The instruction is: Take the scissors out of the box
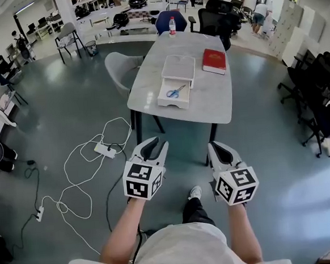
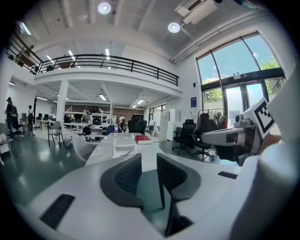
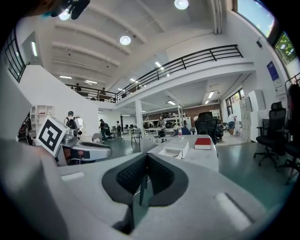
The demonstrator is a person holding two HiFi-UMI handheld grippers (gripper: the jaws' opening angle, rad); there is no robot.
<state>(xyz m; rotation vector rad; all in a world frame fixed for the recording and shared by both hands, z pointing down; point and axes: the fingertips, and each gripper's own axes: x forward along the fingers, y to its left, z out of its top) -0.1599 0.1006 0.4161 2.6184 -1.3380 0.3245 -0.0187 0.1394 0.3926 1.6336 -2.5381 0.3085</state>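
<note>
Blue-handled scissors [image 1: 176, 92] lie in the open drawer of a white box [image 1: 177, 69] on the grey table [image 1: 219, 98], well ahead of both grippers. My left gripper [image 1: 156, 142] is held over the floor short of the table's near edge, open with a narrow gap and nothing between its pads [image 2: 149, 161]. To its right, my right gripper [image 1: 216, 146] is shut and empty, its pads meeting [image 3: 146, 161]. The box [image 2: 123, 141] shows small and far in the left gripper view, and likewise in the right gripper view [image 3: 176, 149].
A red book [image 1: 214, 60] lies on the table right of the box, a bottle [image 1: 171, 26] stands at the far end. A grey chair [image 1: 117, 69] stands left of the table. A power strip [image 1: 105, 150] and white cables [image 1: 76, 164] lie on the floor at left. Black office chairs [image 1: 315, 94] stand at right.
</note>
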